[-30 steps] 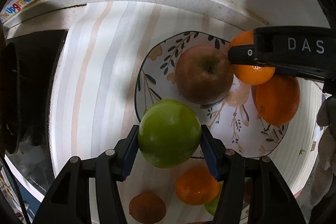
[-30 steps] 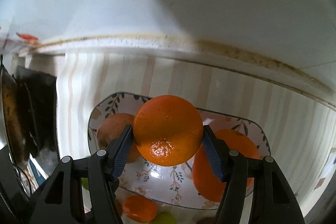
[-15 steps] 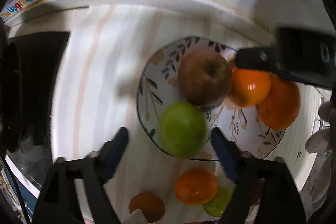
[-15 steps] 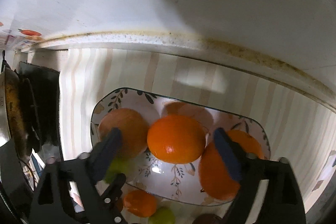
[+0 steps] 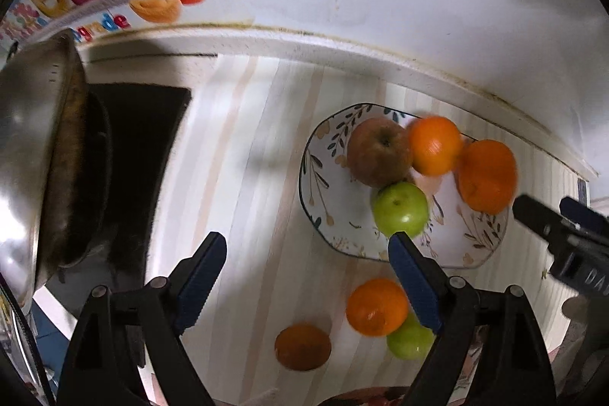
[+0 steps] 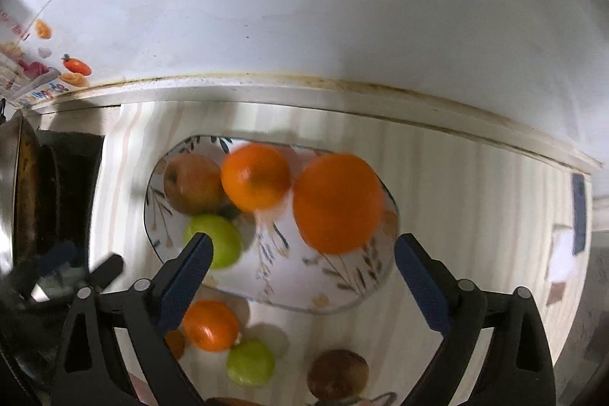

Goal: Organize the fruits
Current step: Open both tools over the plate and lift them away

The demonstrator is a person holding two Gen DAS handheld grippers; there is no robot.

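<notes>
Far to the left of the left gripper (image 5: 306, 278) stands a dented, shiny steel pot (image 5: 26, 147) on a matt black stove top (image 5: 144, 147), which borders the smooth counter covering with pale lengthwise stripes (image 5: 236, 155). That gripper's ribbed blue pads (image 5: 200, 278) sit on black plastic fingers, spread wide with nothing between them. Just ahead of its right finger lies the glossy, leaf-patterned ceramic plate with a dark rim (image 5: 310, 193), holding four round fruits: a dull reddish-brown apple (image 5: 378, 151) at the back left, a shiny green apple (image 5: 399, 208) touching it in front, a small bright orange (image 5: 434, 145) beside the red one and a larger orange (image 5: 487, 175) to the right. Off the plate, near the same finger, lie a brown rounded fruit (image 5: 302, 346), a loose orange (image 5: 377, 306) and a second green apple (image 5: 409, 339) half behind the pad — all three on the counter. Further right, the right gripper (image 6: 302, 276) is likewise fully spread and empty; the plate lies directly ahead between its fingers, the larger orange closest to its right finger, the green apple at its left pad, and a dark brown rough-looking fruit (image 6: 337, 373) rests low between the fingers, on the counter.
</notes>
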